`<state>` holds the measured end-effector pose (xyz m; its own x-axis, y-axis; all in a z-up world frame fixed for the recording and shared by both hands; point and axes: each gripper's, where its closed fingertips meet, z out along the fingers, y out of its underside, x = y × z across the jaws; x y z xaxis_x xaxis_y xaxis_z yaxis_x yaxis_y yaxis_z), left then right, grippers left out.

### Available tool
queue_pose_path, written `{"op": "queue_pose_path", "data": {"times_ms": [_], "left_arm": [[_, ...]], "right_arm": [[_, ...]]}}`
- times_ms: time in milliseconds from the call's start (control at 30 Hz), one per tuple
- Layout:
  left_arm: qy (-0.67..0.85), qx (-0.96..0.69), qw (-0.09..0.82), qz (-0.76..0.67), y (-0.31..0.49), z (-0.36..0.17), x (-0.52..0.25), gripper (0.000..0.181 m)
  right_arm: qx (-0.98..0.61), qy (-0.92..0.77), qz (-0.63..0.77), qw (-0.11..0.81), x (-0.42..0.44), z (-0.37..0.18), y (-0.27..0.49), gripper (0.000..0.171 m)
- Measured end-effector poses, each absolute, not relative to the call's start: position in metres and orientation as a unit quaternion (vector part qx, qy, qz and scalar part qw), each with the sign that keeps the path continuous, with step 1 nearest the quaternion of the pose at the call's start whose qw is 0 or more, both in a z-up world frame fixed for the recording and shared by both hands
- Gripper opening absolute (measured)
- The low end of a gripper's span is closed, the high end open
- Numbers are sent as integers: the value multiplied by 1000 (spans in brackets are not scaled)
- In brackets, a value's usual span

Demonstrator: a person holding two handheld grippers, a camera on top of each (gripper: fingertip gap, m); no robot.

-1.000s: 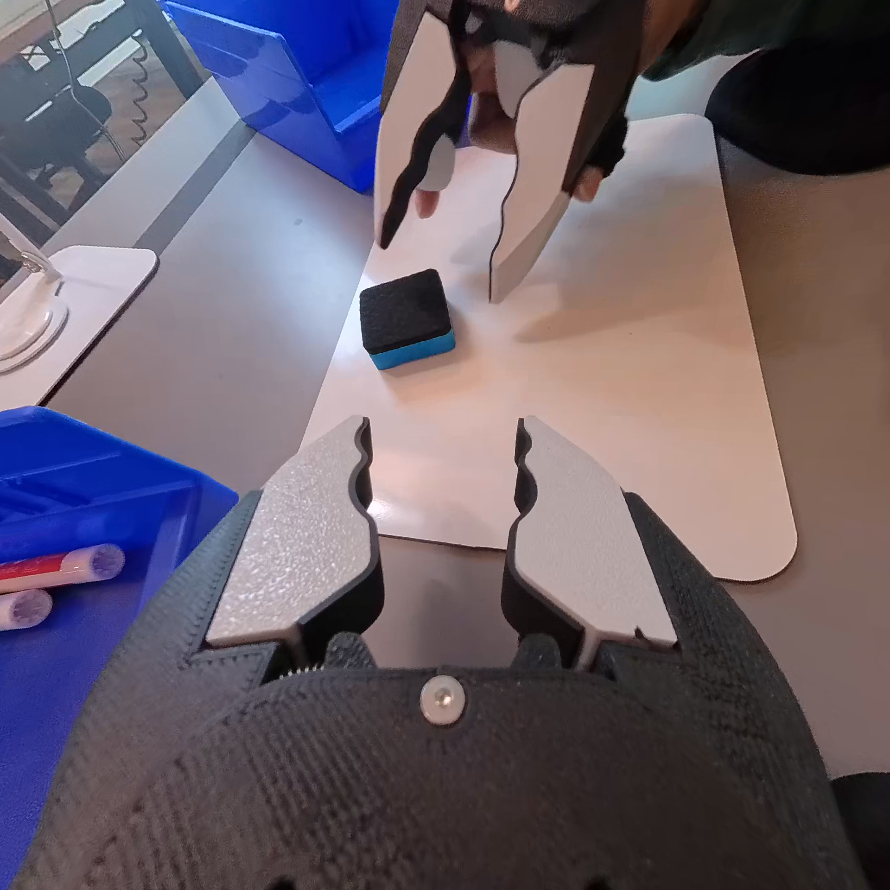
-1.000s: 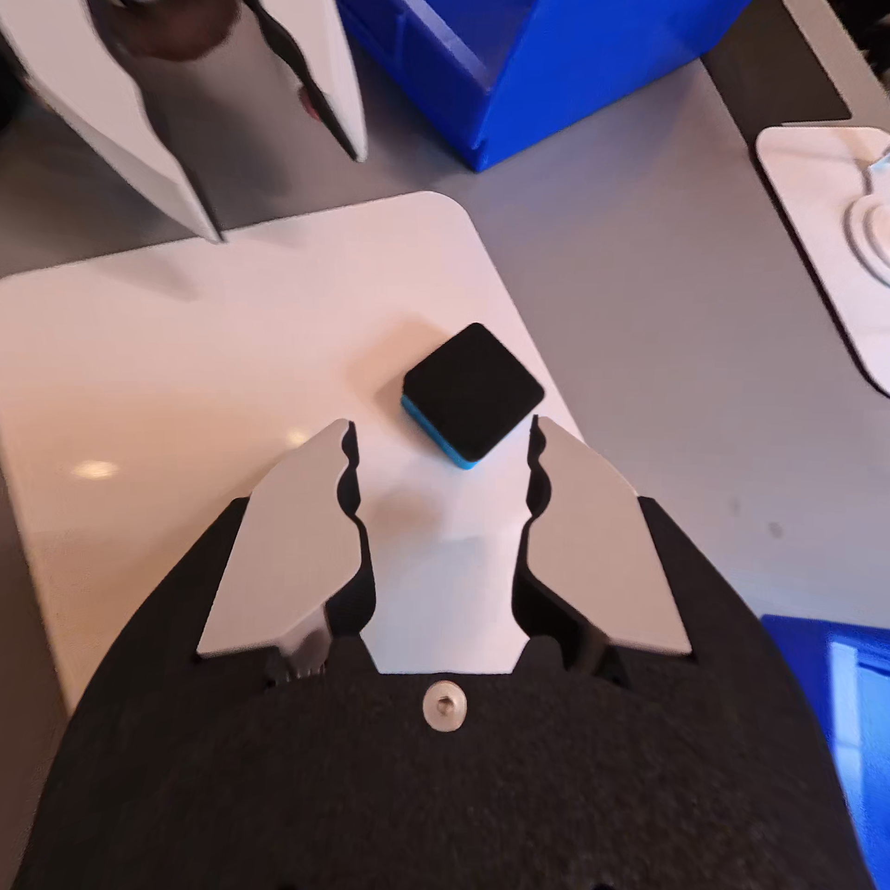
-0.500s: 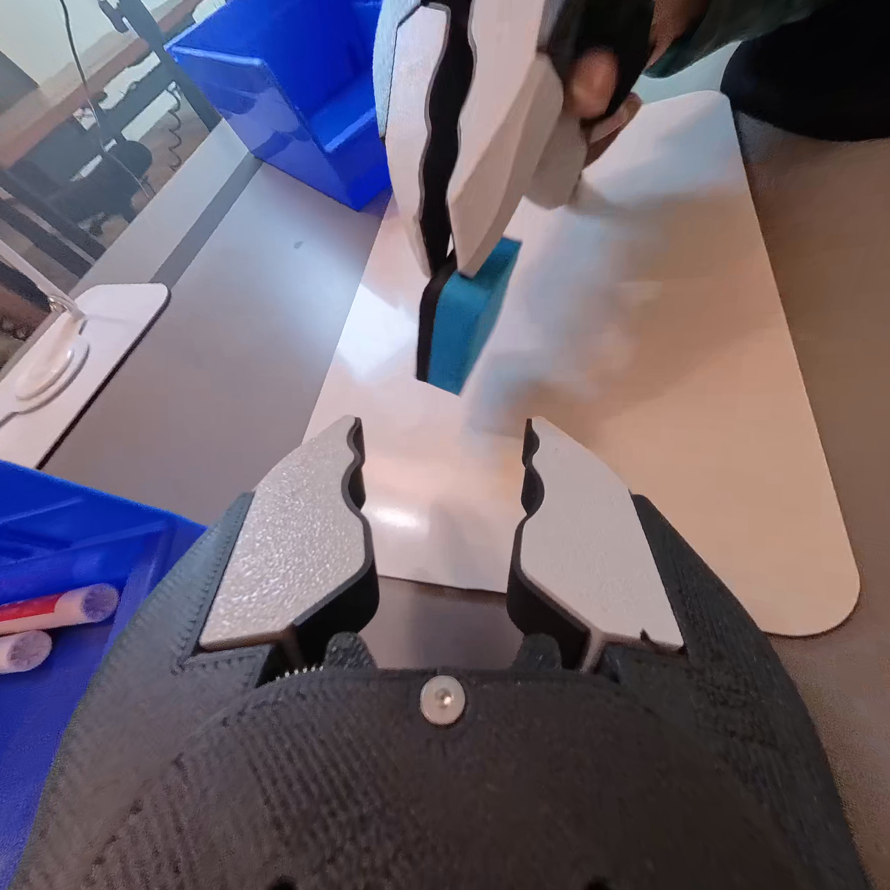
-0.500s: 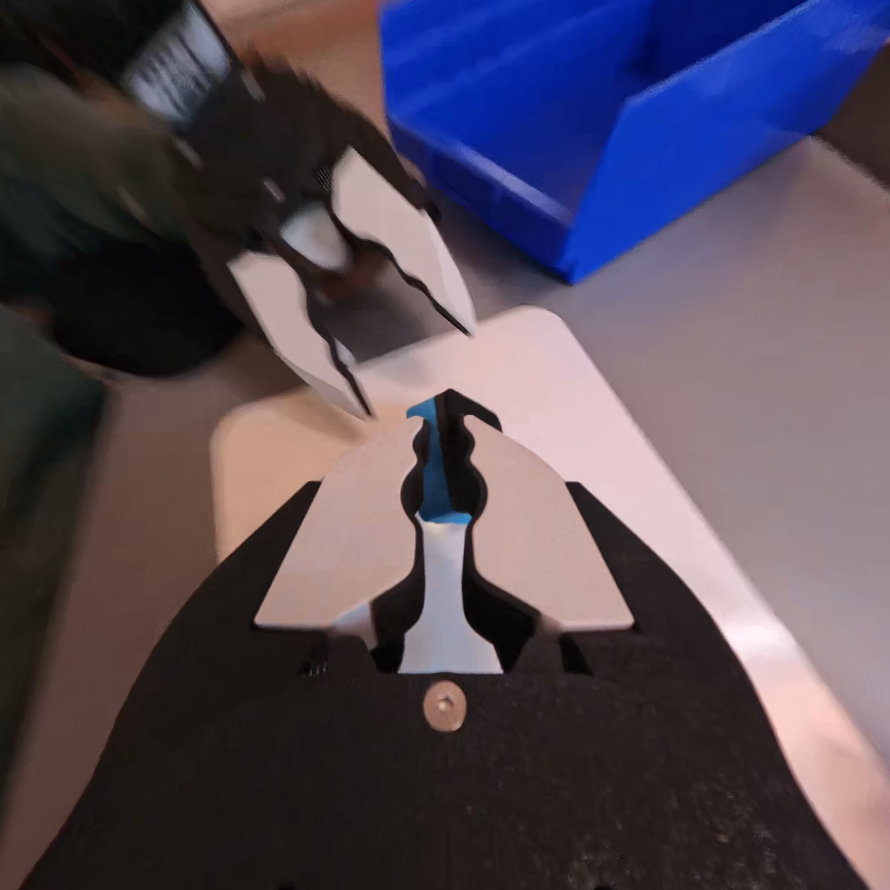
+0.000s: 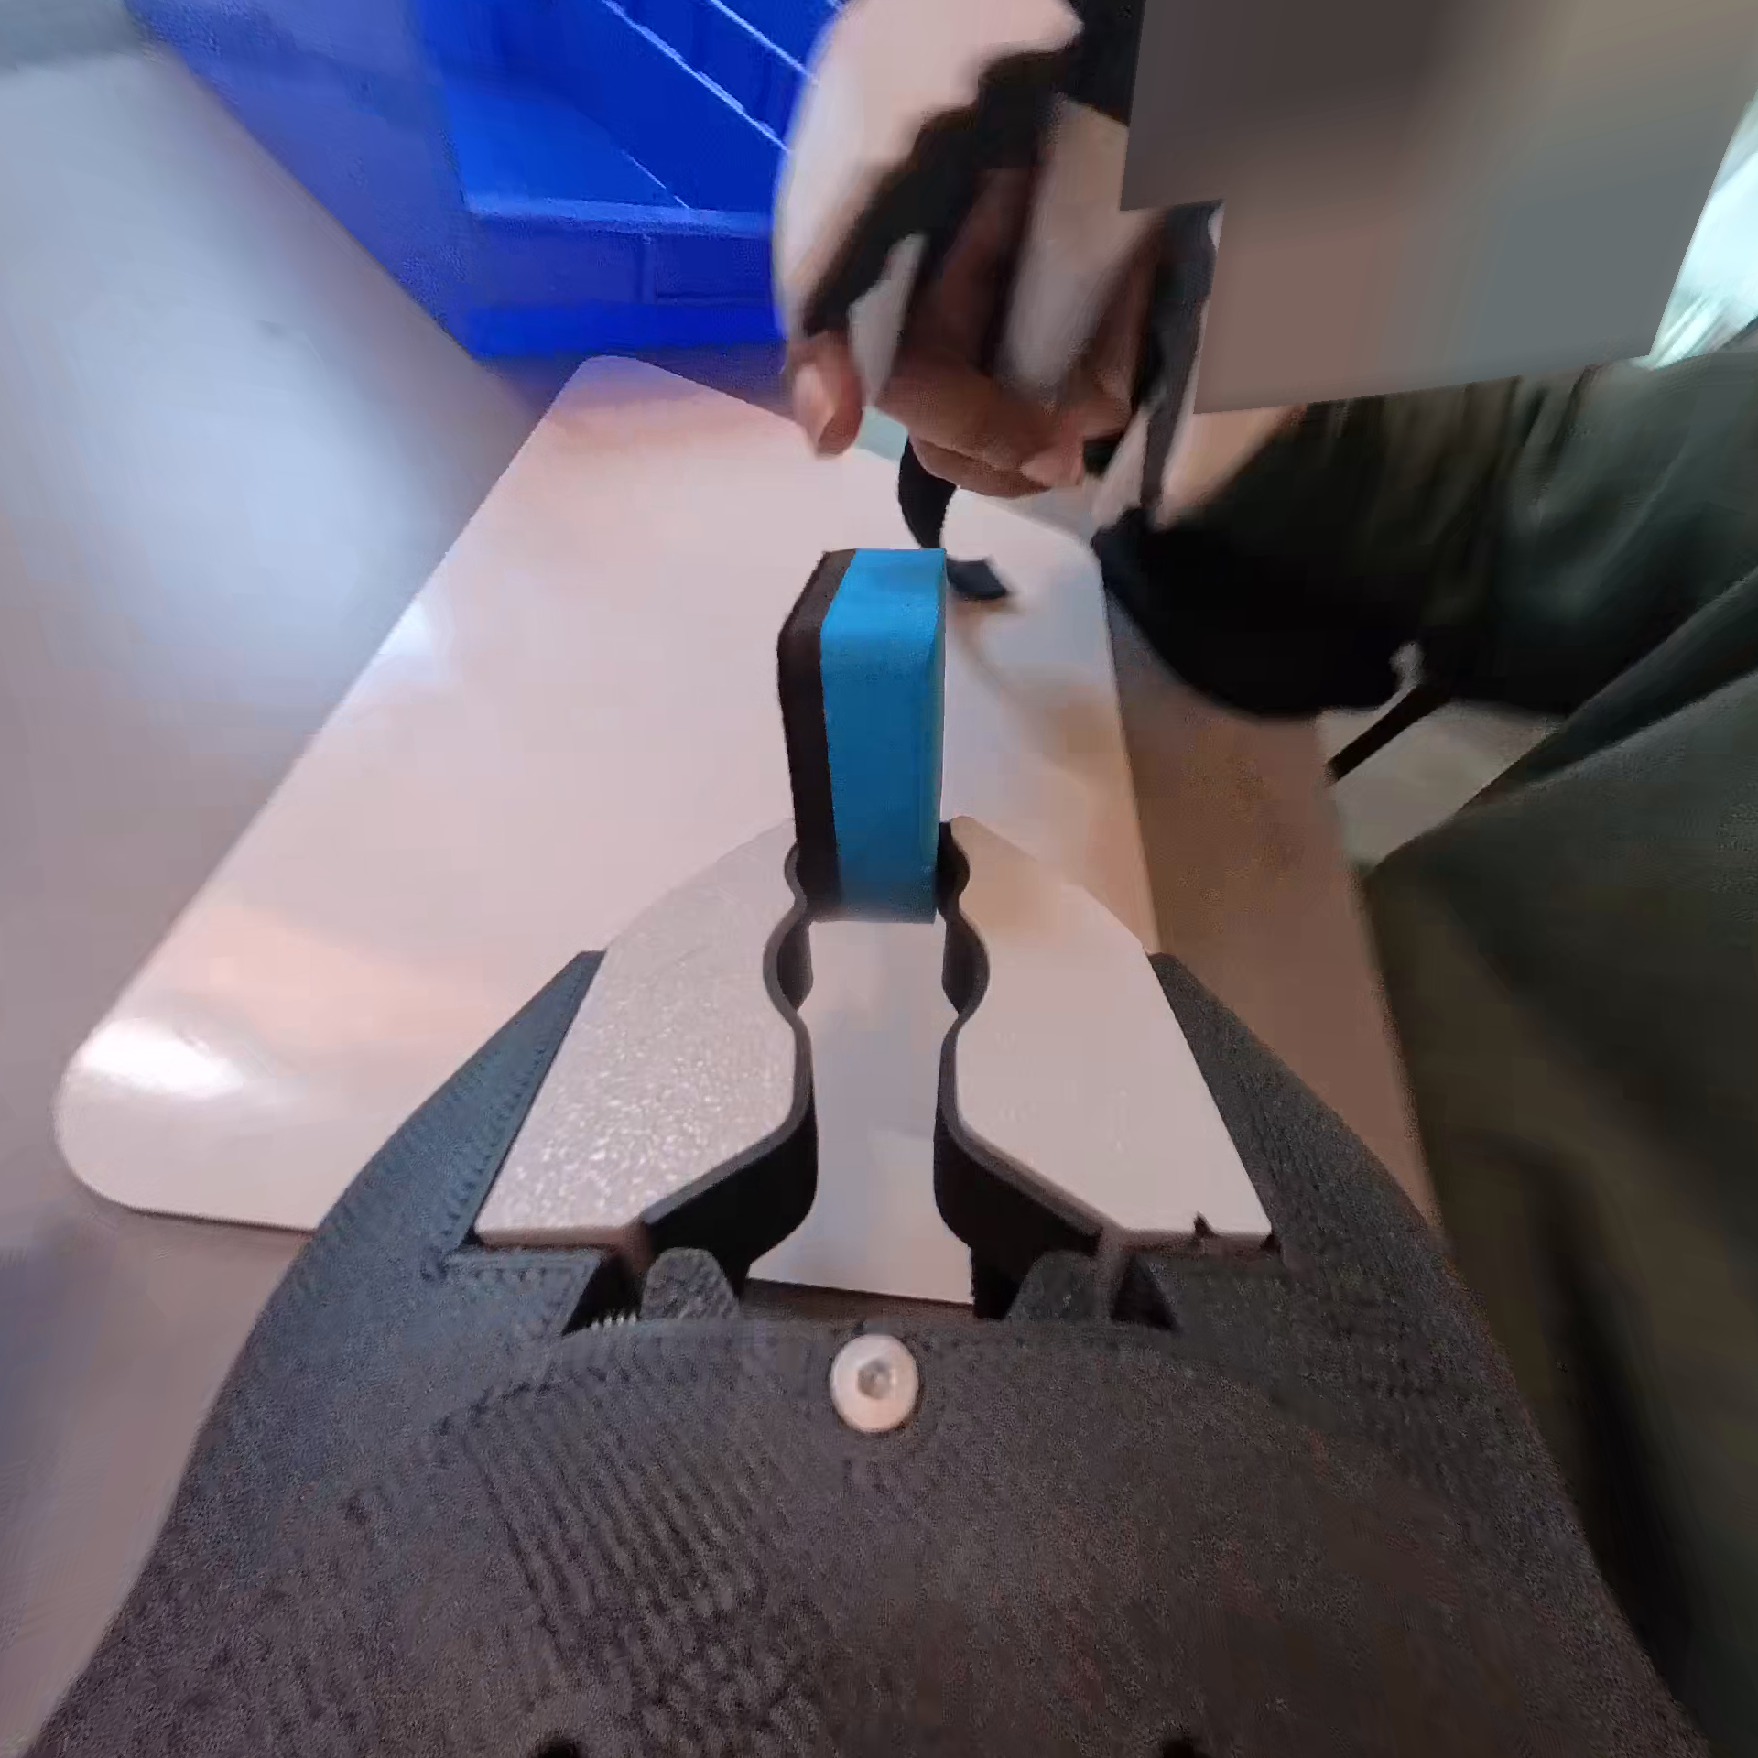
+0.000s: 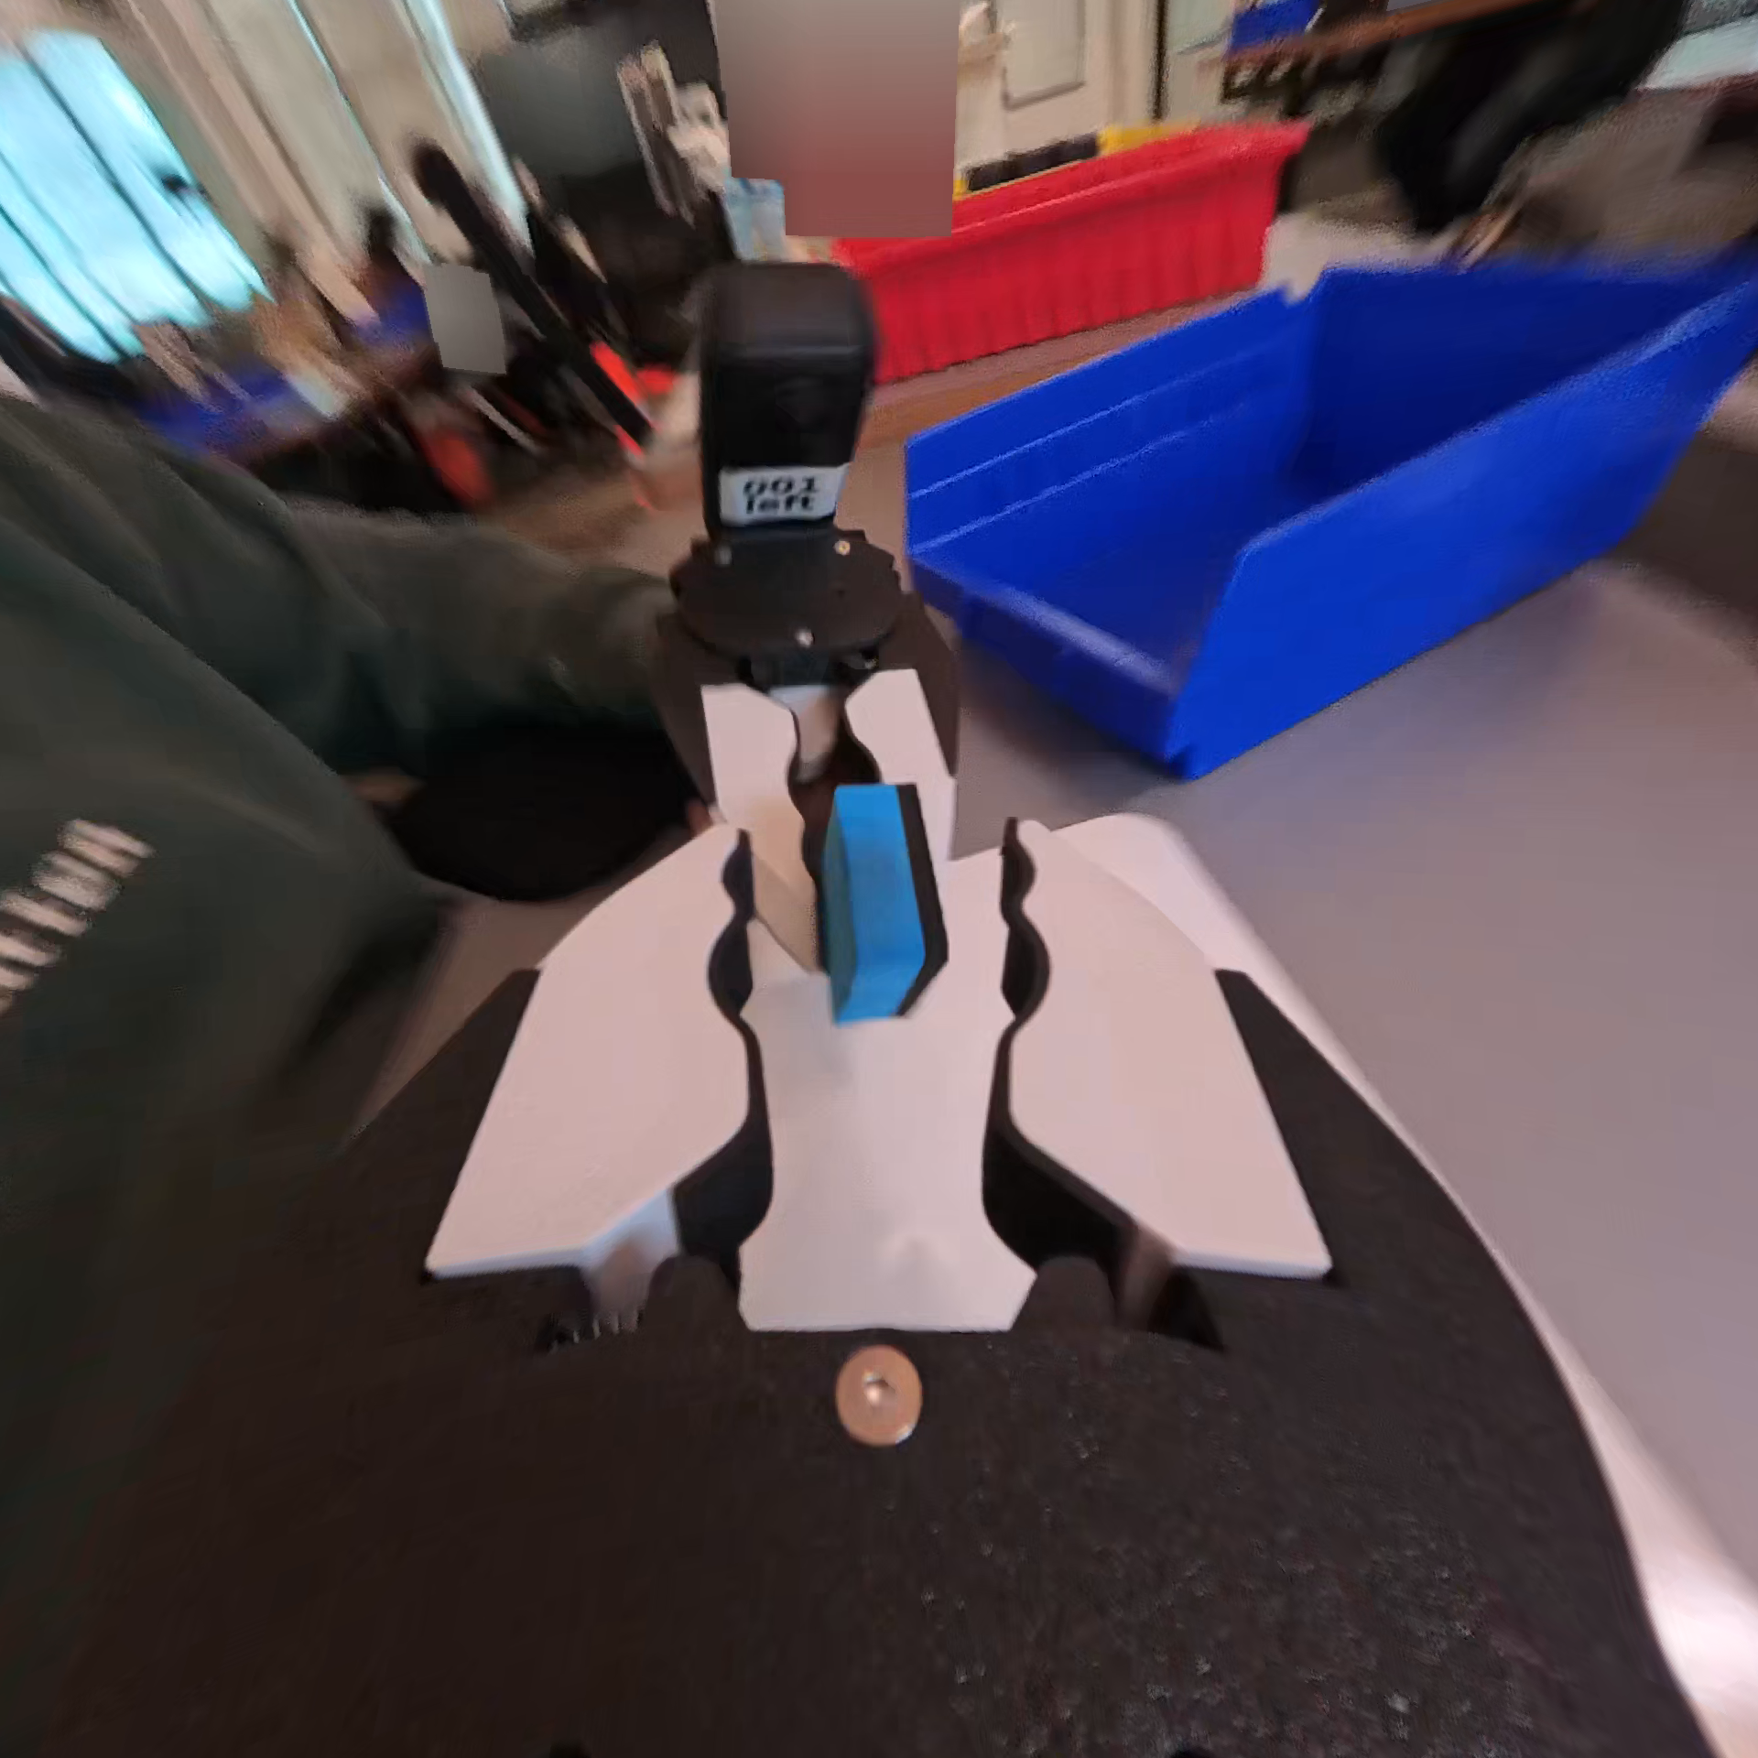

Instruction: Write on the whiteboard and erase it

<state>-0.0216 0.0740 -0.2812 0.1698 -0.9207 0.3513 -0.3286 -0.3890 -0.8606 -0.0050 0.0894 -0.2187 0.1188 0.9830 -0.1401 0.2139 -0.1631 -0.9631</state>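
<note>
My left gripper (image 5: 870,847) is shut on the eraser (image 5: 880,723), a blue block with a black felt face, and holds it on edge above the blank whiteboard (image 5: 533,809). My right gripper (image 6: 875,835) is open and empty, its tips on either side of the eraser (image 6: 870,913) without touching it. In the right wrist view the left gripper's fingers (image 6: 761,761) face me and clamp the eraser over the whiteboard (image 6: 875,1189). In the left wrist view the right gripper (image 5: 951,238) is a blur beyond the eraser.
A blue bin (image 5: 609,162) stands on the grey table beyond the whiteboard's far corner; it also shows in the right wrist view (image 6: 1332,533). A person's green sleeve (image 6: 190,713) fills the left side. A red bin (image 6: 1075,247) sits far back.
The right gripper picked the eraser up off the whiteboard, passed it to the left gripper and opened. The left gripper went from open to shut on the eraser.
</note>
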Motion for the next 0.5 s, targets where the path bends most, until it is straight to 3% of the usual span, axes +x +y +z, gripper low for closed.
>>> {"op": "queue_pose_path", "data": {"times_ms": [67, 167, 300, 333, 500], "left_arm": [[382, -711, 286, -517, 80, -273, -24, 24], [346, -711, 240, -563, 74, -267, -20, 24], [337, -722, 234, -557, 76, -272, -22, 27], [328, -724, 240, -558, 81, -270, -26, 39], [381, -731, 432, -366, 131, -255, -67, 45]], "right_arm": [[-582, -566, 292, 505, -5, -222, 91, 60], [-551, -623, 130, 539, -20, -238, 90, 70], [-525, -665, 36, 530, -27, -261, 98, 55], [-542, -656, 53, 523, -25, -258, 103, 55], [-755, -459, 95, 458, 24, -259, 208, 55]]}}
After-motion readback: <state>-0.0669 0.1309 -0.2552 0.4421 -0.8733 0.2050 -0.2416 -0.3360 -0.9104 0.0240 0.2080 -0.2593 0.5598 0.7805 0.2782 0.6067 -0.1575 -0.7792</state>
